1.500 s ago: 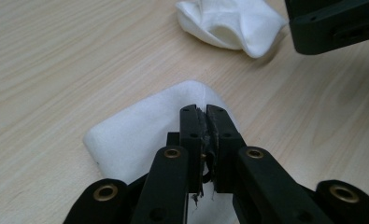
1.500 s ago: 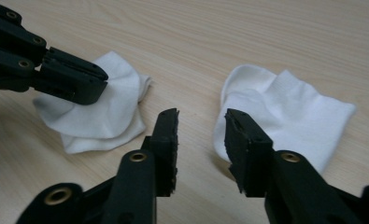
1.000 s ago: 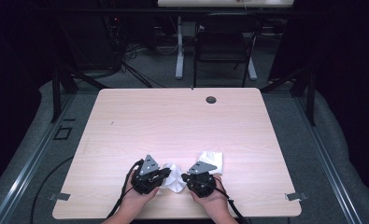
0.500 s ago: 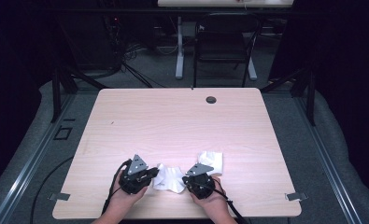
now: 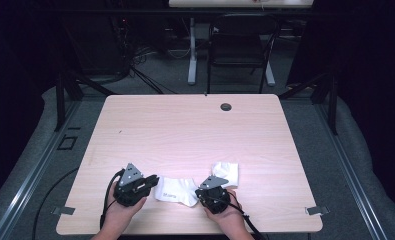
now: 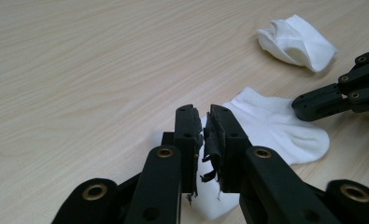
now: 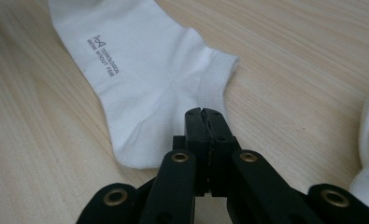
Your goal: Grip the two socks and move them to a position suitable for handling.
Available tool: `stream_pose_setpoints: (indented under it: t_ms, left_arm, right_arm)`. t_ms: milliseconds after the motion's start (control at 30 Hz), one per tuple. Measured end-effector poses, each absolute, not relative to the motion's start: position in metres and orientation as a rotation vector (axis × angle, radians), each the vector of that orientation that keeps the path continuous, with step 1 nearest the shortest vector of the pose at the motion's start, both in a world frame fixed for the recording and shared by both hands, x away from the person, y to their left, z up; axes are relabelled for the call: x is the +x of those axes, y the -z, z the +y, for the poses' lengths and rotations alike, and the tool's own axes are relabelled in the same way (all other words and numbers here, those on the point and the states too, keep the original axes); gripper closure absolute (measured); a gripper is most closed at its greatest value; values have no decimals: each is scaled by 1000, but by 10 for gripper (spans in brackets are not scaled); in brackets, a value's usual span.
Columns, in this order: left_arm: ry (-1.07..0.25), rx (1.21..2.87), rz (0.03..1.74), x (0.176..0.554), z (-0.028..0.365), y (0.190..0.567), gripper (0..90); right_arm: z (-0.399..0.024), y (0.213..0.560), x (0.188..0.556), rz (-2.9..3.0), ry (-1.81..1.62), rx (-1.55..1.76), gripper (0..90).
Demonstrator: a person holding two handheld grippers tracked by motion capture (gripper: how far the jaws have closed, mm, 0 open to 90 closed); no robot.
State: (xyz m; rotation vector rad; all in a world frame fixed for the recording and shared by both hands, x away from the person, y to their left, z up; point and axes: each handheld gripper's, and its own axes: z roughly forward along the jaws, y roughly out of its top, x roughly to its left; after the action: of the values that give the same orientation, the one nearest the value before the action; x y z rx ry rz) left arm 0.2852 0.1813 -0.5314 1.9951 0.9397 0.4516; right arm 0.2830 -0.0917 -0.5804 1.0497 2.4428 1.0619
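A pale wood worktop (image 5: pixel 185 130) in a dark room carries a flat white sock (image 5: pixel 176 190) at its near edge, between the two grippers. The left gripper (image 6: pixel 203 135), its jaws just parted a crack, has let the sock go, while the right gripper (image 7: pixel 205 122) pinches its heel edge with jaws closed. Flattening looks about done; the crumpled second sock (image 5: pixel 227 172), just right and farther back, seems still to be handled.

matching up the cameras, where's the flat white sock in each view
High view: flat white sock lies near the front table edge, between the two grippers.
Left gripper view: right of centre, beyond the fingers.
Right gripper view: upper left to centre, printed lettering showing.
Shared landmark: the crumpled white sock beside it.
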Motion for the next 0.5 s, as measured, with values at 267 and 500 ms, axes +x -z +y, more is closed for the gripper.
stream_pose_setpoints:
  t_ms: [267, 500]
  left_arm:
    - [-438, 2103, 954, 298, 176, 550, 763]
    - [-421, 2181, 1005, 308, 179, 567, 755]
  right_arm:
    - [-92, 580, 284, 2448, -1064, 1059, 900]
    - [-97, 580, 285, 2448, -1050, 1059, 900]
